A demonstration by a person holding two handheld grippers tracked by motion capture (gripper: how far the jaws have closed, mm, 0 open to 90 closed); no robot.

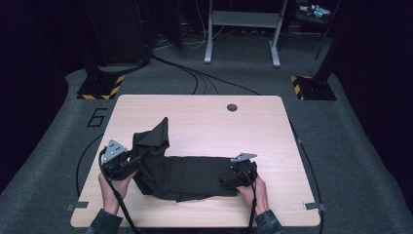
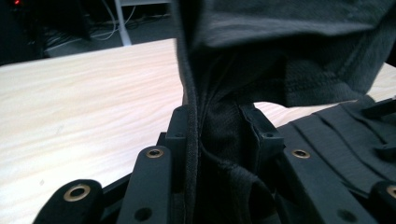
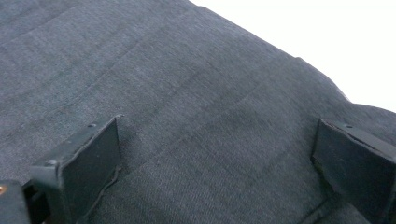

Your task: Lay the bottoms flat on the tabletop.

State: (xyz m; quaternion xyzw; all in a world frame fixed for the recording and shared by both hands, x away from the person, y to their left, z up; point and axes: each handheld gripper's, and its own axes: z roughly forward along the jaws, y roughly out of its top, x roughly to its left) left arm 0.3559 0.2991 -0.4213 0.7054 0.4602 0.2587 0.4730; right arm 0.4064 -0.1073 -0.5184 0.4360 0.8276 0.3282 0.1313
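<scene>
A black garment [image 1: 187,175] lies folded along the near part of the wooden table [image 1: 204,117], with one end standing up in a peak at its left. My left gripper [image 1: 135,161] is shut on that left end; in the left gripper view a bunched fold with a seam [image 2: 215,135] is pinched between the jaws. My right gripper [image 1: 228,181] rests on the garment's right end. In the right gripper view its jaws stand wide apart over flat dark fabric [image 3: 196,116], and the pads [image 3: 91,158] do not press on it.
A round hole [image 1: 232,107] sits near the table's far edge. Cables run across the grey carpet behind the table. A metal stand [image 1: 242,29] and two hazard-striped bases [image 1: 100,87] stand farther back.
</scene>
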